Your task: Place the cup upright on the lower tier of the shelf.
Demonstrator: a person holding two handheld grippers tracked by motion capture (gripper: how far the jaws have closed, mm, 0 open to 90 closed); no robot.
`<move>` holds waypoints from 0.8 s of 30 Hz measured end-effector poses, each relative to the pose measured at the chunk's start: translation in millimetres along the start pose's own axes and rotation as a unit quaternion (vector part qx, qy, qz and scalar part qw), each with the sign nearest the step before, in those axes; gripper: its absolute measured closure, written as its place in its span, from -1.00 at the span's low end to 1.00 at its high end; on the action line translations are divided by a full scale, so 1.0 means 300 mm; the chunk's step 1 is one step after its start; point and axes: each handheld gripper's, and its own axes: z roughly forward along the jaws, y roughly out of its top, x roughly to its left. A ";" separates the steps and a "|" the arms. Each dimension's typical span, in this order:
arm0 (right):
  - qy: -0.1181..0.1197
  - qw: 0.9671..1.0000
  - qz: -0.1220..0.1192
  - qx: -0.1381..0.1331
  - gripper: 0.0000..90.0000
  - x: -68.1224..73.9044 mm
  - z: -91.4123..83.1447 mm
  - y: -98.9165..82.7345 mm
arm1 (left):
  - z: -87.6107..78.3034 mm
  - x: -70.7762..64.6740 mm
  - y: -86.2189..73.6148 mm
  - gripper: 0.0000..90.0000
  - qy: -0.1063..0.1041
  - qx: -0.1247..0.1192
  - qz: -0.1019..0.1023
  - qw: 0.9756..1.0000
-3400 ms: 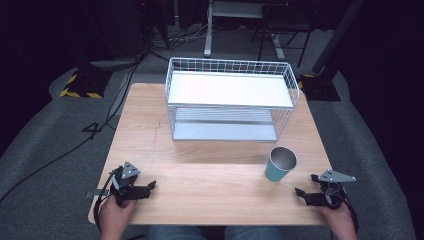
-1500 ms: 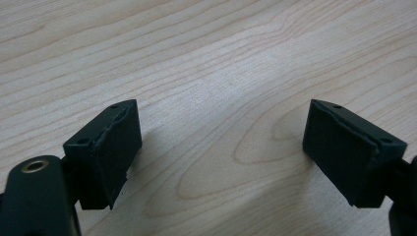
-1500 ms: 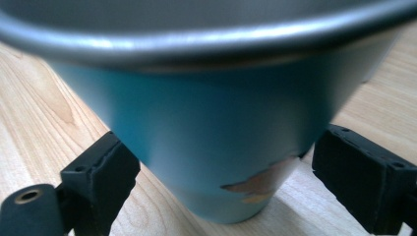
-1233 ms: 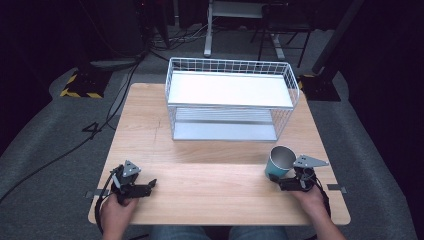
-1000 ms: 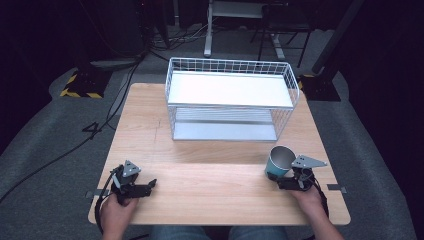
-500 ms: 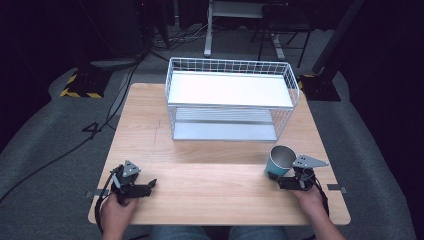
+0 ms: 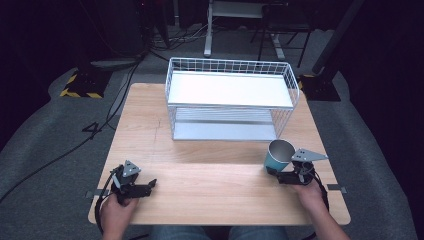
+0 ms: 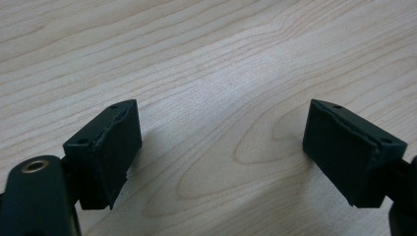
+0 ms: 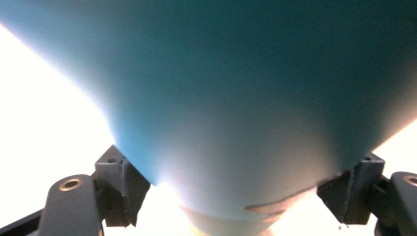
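A blue cup (image 7: pixel 278 154) with a shiny inside stands upright near the table's right front, just ahead of the wire rack. My right gripper (image 7: pixel 276 171) reaches it from the right at its base. In the right gripper view the cup's teal wall (image 9: pixel 236 98) sits between the jaws, and both pads (image 9: pixel 120 189) press against its sides, so the gripper is shut on it. My left gripper (image 7: pixel 151 185) rests on the wood at the front left. It is open, with bare tabletop between its pads (image 8: pixel 113 147).
A white two-level wire rack (image 7: pixel 230 92) stands at the back middle of the wooden table (image 7: pixel 210 195). Grey carpet, cables and a yellow-black striped block (image 7: pixel 80 85) lie beyond the table's left edge.
Since 3.4 s ago my right gripper moved from the front right corner up to the cup and took it between its jaws. Over the last second nothing moved. The left gripper stayed put.
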 end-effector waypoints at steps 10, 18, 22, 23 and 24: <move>0.010 1.000 -0.009 0.000 -0.45 0.006 0.047 0.098 | 0.000 -0.001 0.000 -0.66 -0.001 0.000 0.000 1.000; 0.014 1.000 -0.017 0.003 -0.45 0.013 0.101 0.160 | -0.002 -0.004 -0.003 -0.66 0.000 0.000 -0.001 1.000; 0.016 1.000 -0.018 0.002 -0.45 0.015 0.131 0.187 | -0.003 -0.006 -0.005 -0.66 0.001 -0.001 -0.002 1.000; 0.017 1.000 -0.017 0.001 -0.45 0.015 0.139 0.194 | -0.003 -0.007 -0.005 -0.66 0.001 -0.002 -0.003 1.000; 0.018 1.000 -0.015 0.001 -0.45 0.015 0.146 0.202 | -0.003 -0.007 -0.005 -0.66 0.001 -0.002 -0.002 1.000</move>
